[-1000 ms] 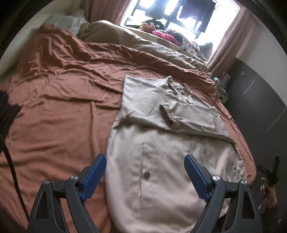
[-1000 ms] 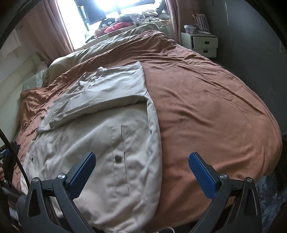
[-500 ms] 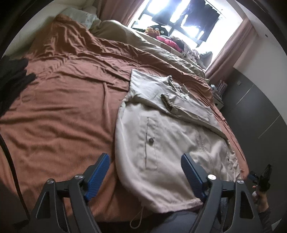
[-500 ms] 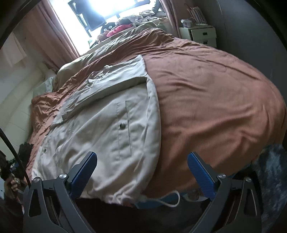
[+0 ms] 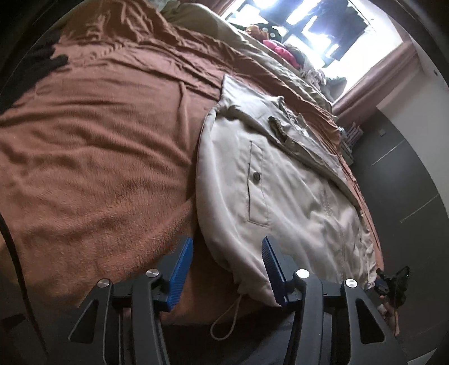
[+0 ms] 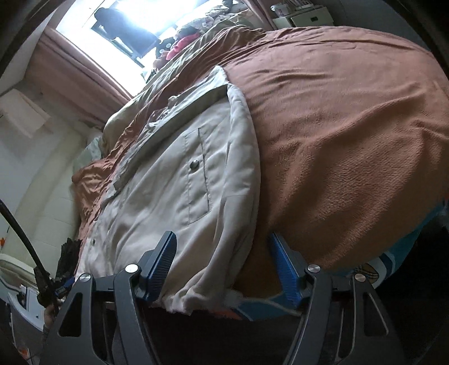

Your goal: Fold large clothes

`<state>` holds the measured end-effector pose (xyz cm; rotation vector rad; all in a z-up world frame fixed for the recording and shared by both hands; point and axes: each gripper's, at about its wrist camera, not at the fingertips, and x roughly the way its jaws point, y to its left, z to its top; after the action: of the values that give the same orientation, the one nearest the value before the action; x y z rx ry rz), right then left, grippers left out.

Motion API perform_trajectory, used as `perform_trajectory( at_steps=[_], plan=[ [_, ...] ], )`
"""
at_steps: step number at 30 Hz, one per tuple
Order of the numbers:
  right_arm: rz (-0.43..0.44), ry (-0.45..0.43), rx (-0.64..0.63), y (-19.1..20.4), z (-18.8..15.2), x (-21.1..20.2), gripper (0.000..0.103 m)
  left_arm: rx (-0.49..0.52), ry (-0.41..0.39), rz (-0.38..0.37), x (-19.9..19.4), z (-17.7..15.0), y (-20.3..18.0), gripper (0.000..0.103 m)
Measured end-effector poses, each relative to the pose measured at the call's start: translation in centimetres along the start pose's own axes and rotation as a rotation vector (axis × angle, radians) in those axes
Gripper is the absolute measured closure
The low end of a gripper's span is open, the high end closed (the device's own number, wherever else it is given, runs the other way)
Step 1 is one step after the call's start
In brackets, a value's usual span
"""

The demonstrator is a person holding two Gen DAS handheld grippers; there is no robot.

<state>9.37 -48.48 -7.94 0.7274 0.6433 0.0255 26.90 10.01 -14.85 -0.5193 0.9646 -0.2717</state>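
A large beige jacket (image 5: pixel 283 193) lies flat on a rust-brown bedspread (image 5: pixel 98 157), sleeves folded across its upper part, its hem hanging over the bed's near edge. My left gripper (image 5: pixel 227 269) is open, its blue pads either side of the hem's left corner, where a drawstring loop (image 5: pixel 224 320) dangles. In the right wrist view the jacket (image 6: pixel 174 196) fills the left half. My right gripper (image 6: pixel 224 269) is open, straddling the hem's right corner at the bed's edge.
A beige duvet (image 5: pixel 252 42) and a pile of clothes (image 5: pixel 283 50) lie at the far side under a bright window. A white bedside cabinet (image 6: pixel 306 16) stands far right. Dark wall panels (image 5: pixel 407 174) run along the right. A striped sheet (image 6: pixel 393 261) shows under the bedspread.
Both grippers dropped and came in low at the bed's near edge. Their jaws narrowed a little and now bracket the jacket's hem corners.
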Motion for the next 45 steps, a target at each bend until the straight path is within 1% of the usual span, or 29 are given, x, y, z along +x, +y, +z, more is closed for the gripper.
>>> perform_trajectory(
  at_steps=[3,7,12,14,19,23,28,30,33,36,37,38,39,41,42,43,45],
  plan=[
    [0.023,-0.008,0.004,-0.5,0.5,0.4,0.036,-0.006,0.018,-0.011,1.1,0.3,0.2,0.050],
    [0.036,-0.006,0.003,-1.0,1.1,1.5,0.036,-0.021,0.051,-0.009,3.0,1.0,0.5,0.054],
    [0.063,-0.005,0.017,-1.5,1.9,2.5,0.036,-0.068,0.079,-0.030,5.2,2.0,1.2,0.057],
    [0.065,-0.003,0.012,-1.4,2.0,2.9,0.036,-0.061,0.093,-0.025,6.1,2.3,1.0,0.058],
    [0.100,-0.008,0.021,-1.3,2.0,4.1,0.036,-0.073,0.100,-0.051,6.8,2.7,1.2,0.058],
    [0.166,0.015,0.020,-1.2,1.2,4.3,0.036,-0.062,0.120,-0.092,6.6,2.0,1.0,0.059],
    [0.256,0.061,0.000,-1.1,-0.7,4.0,0.036,-0.025,0.138,-0.139,6.3,0.5,0.3,0.059],
    [0.299,0.079,0.015,-1.1,-1.4,4.1,0.036,-0.014,0.145,-0.151,6.3,0.2,0.0,0.059],
    [0.325,0.090,0.024,-1.1,-2.3,4.6,0.036,-0.011,0.147,-0.169,6.2,0.0,-0.3,0.059],
    [0.372,0.086,0.058,-1.4,-2.9,5.1,0.036,-0.020,0.148,-0.193,6.1,-0.2,-0.6,0.059],
    [0.382,0.082,0.069,-1.6,-3.0,5.2,0.041,-0.020,0.150,-0.204,6.0,-0.4,-0.6,0.059],
    [0.387,0.077,0.086,-2.0,-3.1,5.4,0.049,-0.016,0.154,-0.213,6.0,-0.6,-0.8,0.059],
    [0.391,0.074,0.103,-2.3,-3.2,5.5,0.054,-0.009,0.159,-0.214,6.0,-0.8,-1.0,0.061],
    [0.391,0.057,0.130,-3.1,-3.5,5.6,0.078,-0.003,0.161,-0.201,5.9,-0.9,-1.2,0.080],
    [0.388,0.044,0.138,-3.3,-3.5,5.4,0.080,-0.009,0.157,-0.202,5.8,-0.9,-1.2,0.084],
    [0.388,0.029,0.142,-3.6,-3.5,5.1,0.085,-0.018,0.149,-0.208,5.6,-0.8,-1.1,0.086],
    [0.399,-0.011,0.156,-3.6,-3.4,4.3,0.089,-0.016,0.120,-0.215,4.9,-0.7,-1.3,0.088]
  ],
)
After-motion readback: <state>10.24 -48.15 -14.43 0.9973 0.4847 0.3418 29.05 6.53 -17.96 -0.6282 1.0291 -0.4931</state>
